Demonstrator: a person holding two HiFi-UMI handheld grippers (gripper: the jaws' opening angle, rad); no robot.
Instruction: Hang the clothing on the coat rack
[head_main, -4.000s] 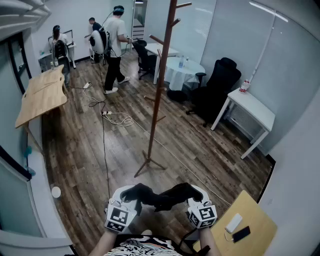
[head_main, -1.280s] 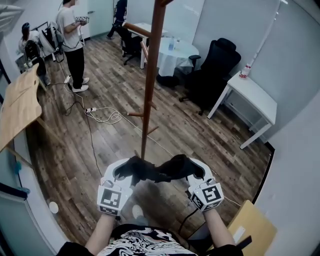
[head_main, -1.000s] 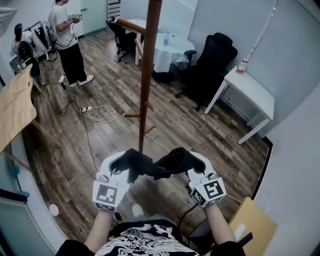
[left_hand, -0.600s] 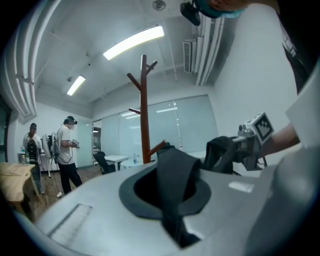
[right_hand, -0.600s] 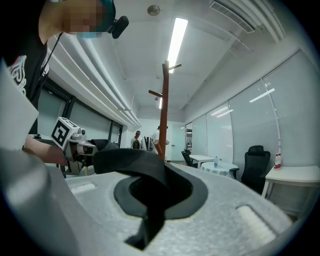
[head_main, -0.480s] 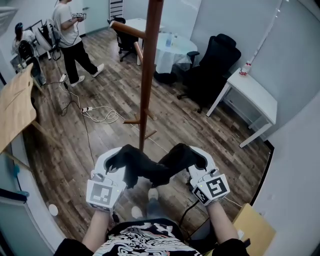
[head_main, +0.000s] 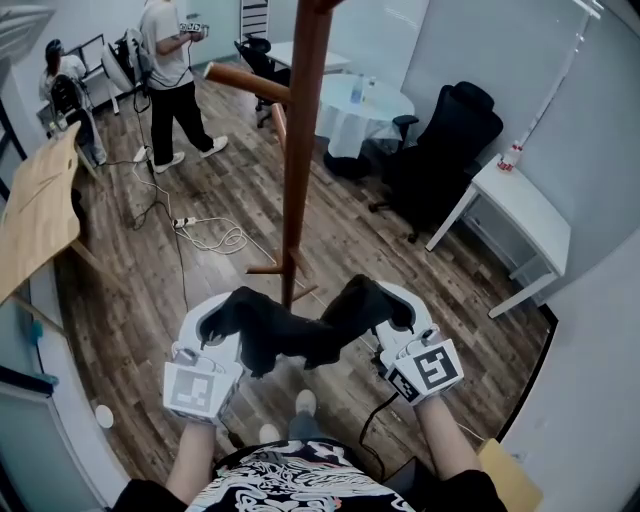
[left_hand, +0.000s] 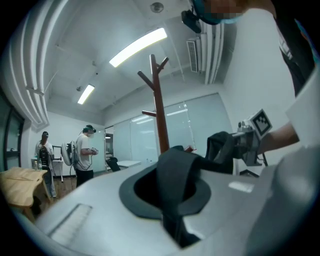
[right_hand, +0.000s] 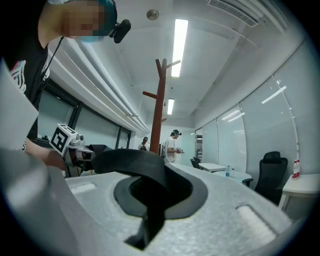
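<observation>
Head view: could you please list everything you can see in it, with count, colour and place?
coat rack: one, brown wood, centre
clothing: one, black, stretched between both tools
office chairs: two, black, right and far back
round table: one, white cloth, beyond the rack
desk: one, white, right wall
tabletop: one, pale wood, left edge
cables: several, white and black, floor left
other people: two, pale tops, far left
left tool: one, white, shut on the clothing
right tool: one, white, shut on the clothing
forearms: two, bare, bottom edge
</observation>
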